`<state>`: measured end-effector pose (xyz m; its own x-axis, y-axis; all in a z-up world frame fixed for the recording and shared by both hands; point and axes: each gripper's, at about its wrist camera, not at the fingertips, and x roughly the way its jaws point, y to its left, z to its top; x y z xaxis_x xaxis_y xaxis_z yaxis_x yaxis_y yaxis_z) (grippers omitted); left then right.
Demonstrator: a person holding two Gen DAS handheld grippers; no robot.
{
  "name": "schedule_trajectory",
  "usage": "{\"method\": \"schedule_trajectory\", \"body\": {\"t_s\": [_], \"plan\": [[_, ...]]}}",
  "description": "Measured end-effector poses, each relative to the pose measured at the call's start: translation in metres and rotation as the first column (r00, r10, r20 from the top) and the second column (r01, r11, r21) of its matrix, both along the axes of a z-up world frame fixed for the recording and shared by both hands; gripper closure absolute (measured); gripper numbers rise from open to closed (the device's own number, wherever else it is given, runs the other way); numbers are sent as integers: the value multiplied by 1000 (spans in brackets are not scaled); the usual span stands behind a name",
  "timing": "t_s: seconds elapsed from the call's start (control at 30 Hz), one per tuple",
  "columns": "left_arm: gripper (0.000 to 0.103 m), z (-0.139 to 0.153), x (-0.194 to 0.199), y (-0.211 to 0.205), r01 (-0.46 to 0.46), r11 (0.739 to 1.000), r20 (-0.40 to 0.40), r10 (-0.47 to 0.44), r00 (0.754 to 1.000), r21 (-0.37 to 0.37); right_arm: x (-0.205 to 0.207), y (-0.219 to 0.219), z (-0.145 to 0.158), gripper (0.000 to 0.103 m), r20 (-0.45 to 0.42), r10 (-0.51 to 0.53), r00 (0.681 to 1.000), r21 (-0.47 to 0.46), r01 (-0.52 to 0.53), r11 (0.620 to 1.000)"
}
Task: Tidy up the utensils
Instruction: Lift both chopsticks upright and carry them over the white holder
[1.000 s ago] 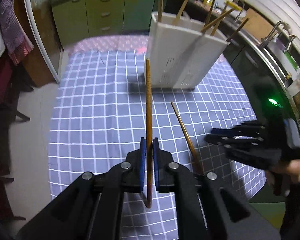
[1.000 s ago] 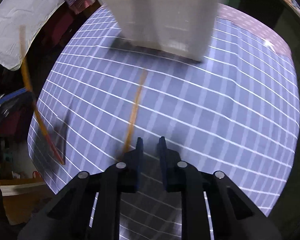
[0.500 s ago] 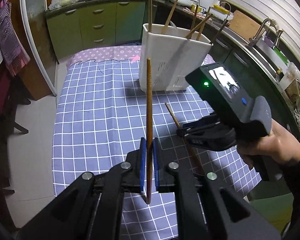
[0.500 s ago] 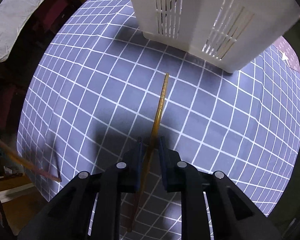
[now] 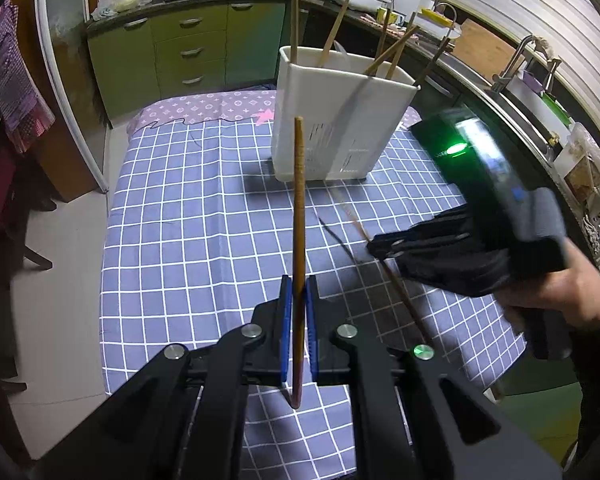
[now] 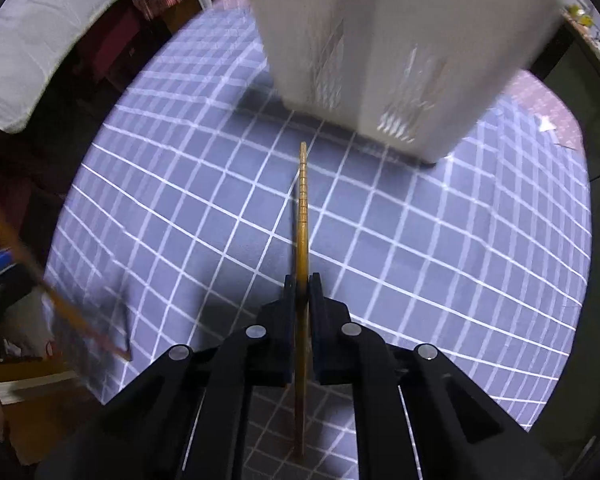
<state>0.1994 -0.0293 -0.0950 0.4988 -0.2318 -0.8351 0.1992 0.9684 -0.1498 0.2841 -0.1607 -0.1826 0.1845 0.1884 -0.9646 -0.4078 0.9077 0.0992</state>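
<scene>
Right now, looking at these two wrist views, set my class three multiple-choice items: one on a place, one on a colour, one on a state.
1. Where does the white utensil holder stand?
A. On the checked tablecloth
B. On the kitchen counter
C. On the floor

2. What colour are the cabinet doors behind the table?
A. Red
B. Green
C. White

3. What are the left tongs doing?
A. Standing open and empty
B. Gripping a spoon
C. Gripping a chopstick

Answers: 1 A, its base sits on the blue checked cloth. 2 B, the doors and drawers under the stove are green. 3 C, the blue pads press on a brown chopstick that points toward the holder.
</scene>
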Motion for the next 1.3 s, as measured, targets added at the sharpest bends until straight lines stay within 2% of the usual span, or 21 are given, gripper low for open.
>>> {"method": "schedule_trajectory", "body": {"t_s": [0.23, 0.47, 0.57, 0.8, 1.3], "plan": [[96, 6, -7, -1, 7, 1000, 27, -7, 1000, -8, -38, -46, 54, 95, 140, -62, 988, 146, 41, 988], [96, 9, -15, -2, 11, 1000, 46, -11, 999, -6, -85, -88, 88, 95, 247, -123, 961, 236, 63, 970], [96, 10, -16, -3, 15, 1000, 48, -15, 999, -10, -101, -94, 92, 96, 282, -139, 949, 244, 69, 967], [96, 16, -21, -5, 25, 1000, 72, -24, 997, -10, -113, -103, 98, 95, 304, -144, 942, 252, 66, 965], [96, 28, -14, -4, 32, 999, 108, -30, 994, -16, -103, -97, 101, 95, 314, -127, 941, 240, 51, 969]]}}
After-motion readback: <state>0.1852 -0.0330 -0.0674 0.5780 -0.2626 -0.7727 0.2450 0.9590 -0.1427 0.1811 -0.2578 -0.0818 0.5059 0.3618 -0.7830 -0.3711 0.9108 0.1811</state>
